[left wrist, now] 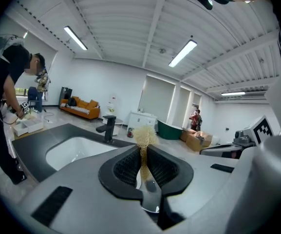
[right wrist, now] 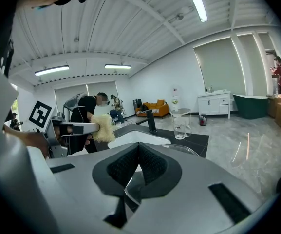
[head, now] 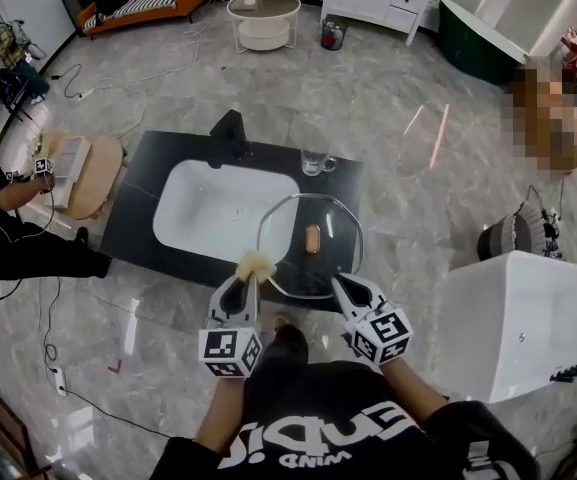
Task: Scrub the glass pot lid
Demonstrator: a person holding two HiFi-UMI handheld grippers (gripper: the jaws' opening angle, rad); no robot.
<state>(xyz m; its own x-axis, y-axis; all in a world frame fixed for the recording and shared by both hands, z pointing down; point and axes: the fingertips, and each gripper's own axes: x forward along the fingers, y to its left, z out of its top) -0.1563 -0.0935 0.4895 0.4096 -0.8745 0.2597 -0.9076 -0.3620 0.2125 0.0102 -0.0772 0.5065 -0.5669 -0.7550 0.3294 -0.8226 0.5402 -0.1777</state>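
The glass pot lid is held up in front of the person, its near rim pinched tight in the right tool. The left tool is clamped on a yellowish scrubber at the lid's left edge. Scrubbing looks barely begun, with no suds showing. Beyond sit the dark surface and white sink.

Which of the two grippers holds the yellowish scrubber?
The left gripper: its jaws pinch the yellowish scrubber. The right gripper grips the rim of the glass pot lid instead.
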